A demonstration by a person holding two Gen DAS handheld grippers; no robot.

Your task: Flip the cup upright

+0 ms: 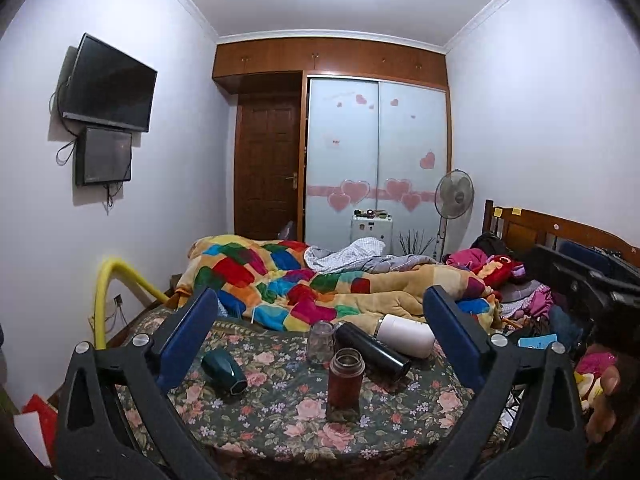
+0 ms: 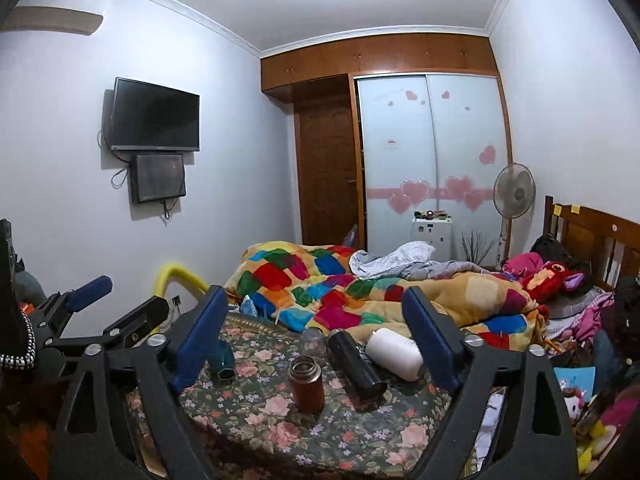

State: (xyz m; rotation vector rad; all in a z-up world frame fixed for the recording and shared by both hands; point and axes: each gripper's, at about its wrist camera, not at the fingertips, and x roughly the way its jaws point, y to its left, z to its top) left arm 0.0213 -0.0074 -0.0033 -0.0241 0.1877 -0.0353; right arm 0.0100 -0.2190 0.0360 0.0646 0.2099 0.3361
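Left tool: jaws spread wide, nothing between the blue pads. It hangs above the floral table without touching anything. In the right wrist view the left tool shows at the left edge, also spread.

Right tool: jaws wide apart, holding nothing, blue pads clear of all items. It sits beside the left tool, both aimed at the same cluster.

Items on the table, seen between the jaws:
- Brown flask, upright, mouth open to the top, nearest the cameras.
- Black flask, lying on its side, just behind and right of the brown one.
- White cup, on its side, touching or just beside the black flask's right flank; contact cannot be confirmed.
- Clear glass, standing behind the brown flask, near the black flask's far end. Whether mouth up or down: cannot tell.
- Green cup, on its side at the left, well apart from the rest, partly hidden by the pad in the right view.

Beyond the table: bed with patchwork quilt. TV on the left wall, fan by the wardrobe.
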